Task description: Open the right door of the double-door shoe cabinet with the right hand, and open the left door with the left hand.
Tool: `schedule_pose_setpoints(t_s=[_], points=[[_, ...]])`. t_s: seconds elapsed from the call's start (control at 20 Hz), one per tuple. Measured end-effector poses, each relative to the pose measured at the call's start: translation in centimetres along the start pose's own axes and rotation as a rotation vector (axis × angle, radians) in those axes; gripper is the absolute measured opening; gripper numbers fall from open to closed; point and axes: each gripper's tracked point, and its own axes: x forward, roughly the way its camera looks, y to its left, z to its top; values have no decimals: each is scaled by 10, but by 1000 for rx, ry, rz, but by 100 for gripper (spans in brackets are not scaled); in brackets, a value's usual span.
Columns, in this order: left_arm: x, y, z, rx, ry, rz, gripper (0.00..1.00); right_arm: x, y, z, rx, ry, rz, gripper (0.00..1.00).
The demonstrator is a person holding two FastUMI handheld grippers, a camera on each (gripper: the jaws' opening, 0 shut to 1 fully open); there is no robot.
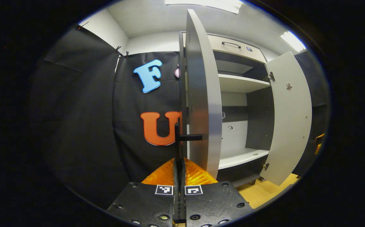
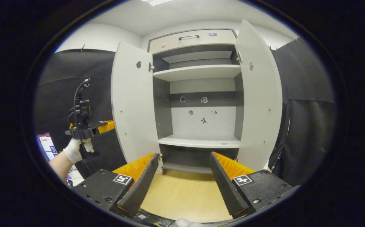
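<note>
Now the left gripper [image 1: 179, 164] pinches the dark bar handle [image 1: 188, 137] at 12 o'clock on the pale grey left door [image 1: 201, 94]; swing steadily outward, while the right gripper [image 2: 182, 179] gapes wide, empty.

Ahead of the claw, the shoe cabinet [image 2: 198, 94] has smooth matt doors, above a pale wood-look floor [image 2: 182, 192].

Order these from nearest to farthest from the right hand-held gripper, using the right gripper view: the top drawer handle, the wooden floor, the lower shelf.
1. Wooden floor: right beneath the right hand-held gripper, between its fingers.
2. Lower shelf: ahead, inside the cabinet, low.
3. Top drawer handle: highest, above the open compartment.
</note>
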Motion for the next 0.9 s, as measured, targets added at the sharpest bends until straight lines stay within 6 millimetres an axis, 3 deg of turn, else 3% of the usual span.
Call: schedule_pose_setpoints(t_s=[0.4,0.5,0.6,0.8,0.9], points=[[-1,1,0,8,2,29,1,2,-3,4,0,-4,-14,100],[-4,11,-1,11,5,64,3,1,-4,5,4,-5,-14,100],[-7,24,-3,-12,10,95,23,-1,-5,7,3,-11,-17,100],[-23,34,-7,-27,12,118,95,-5,-10,8,9,-16,-26,100],[-37,40,-12,3,23,138,96,-8,-11,8,12,-17,-26,100]])
